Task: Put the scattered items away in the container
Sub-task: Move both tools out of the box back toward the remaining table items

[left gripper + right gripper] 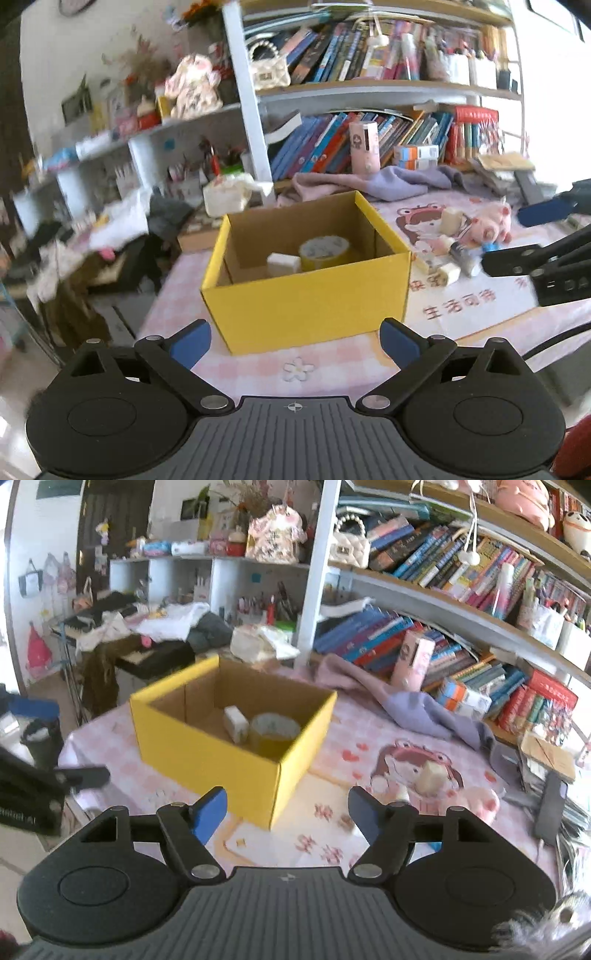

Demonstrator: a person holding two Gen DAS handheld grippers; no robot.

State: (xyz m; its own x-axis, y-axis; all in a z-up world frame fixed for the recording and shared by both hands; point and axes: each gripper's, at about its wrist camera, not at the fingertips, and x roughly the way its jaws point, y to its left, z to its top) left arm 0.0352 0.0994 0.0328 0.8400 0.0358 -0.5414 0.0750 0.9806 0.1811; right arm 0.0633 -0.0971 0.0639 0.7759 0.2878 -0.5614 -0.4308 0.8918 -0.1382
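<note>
Two spread tools (pixel 295 345) (pixel 288 812) — one box (pixel 306 310), two items inside.

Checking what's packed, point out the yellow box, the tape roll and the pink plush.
yellow box (pixel 306 306), left wrist view, front wall.
tape roll (pixel 324 246), left wrist view, top face.
pink plush (pixel 491 223), left wrist view, body.

Ahead of the left gripper (pixel 295 345), blue-padded and black, a yellow box (pixel 306 306) with brown inside holds a yellow tape roll (pixel 324 251) and white block (pixel 282 263). The cloth (pixel 258 365) beneath is pink-checked with flowers.
</note>
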